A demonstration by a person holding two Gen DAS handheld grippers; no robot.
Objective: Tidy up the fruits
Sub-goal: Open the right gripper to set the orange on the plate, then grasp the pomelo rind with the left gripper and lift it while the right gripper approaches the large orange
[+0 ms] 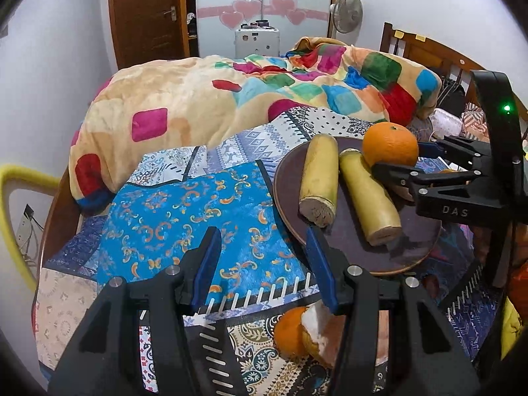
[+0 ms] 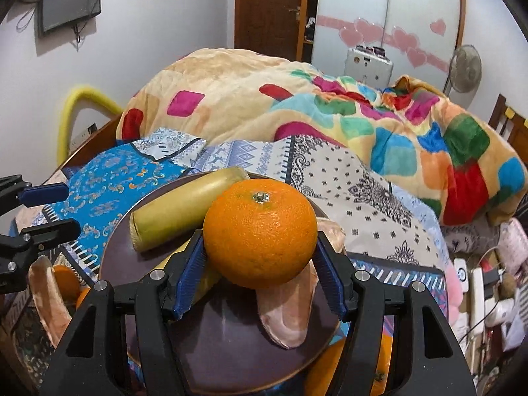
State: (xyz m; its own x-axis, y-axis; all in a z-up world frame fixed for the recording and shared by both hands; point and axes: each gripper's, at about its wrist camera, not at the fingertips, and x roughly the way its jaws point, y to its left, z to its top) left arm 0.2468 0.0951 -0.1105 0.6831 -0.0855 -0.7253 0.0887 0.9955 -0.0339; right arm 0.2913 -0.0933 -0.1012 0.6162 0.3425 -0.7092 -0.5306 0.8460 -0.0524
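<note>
My right gripper [image 2: 259,255] is shut on a whole orange [image 2: 260,234] and holds it above a dark round plate [image 2: 231,340]. In the left wrist view the same orange [image 1: 390,144] hangs over the plate's [image 1: 349,244] far edge, held by the right gripper [image 1: 401,156]. Two yellow banana pieces [image 1: 318,181] [image 1: 369,198] lie on the plate. My left gripper [image 1: 264,250] is open and empty, just left of the plate. A partly peeled orange [image 1: 303,333] lies below it on the cloth.
A pale peel piece [image 2: 290,310] lies on the plate. More oranges [image 2: 66,280] sit at the left beside the left gripper [image 2: 49,208]. A bunched colourful blanket [image 1: 231,99] lies behind on the patterned bedspread [image 1: 184,217]. Cables and clutter [image 2: 485,290] are at the right.
</note>
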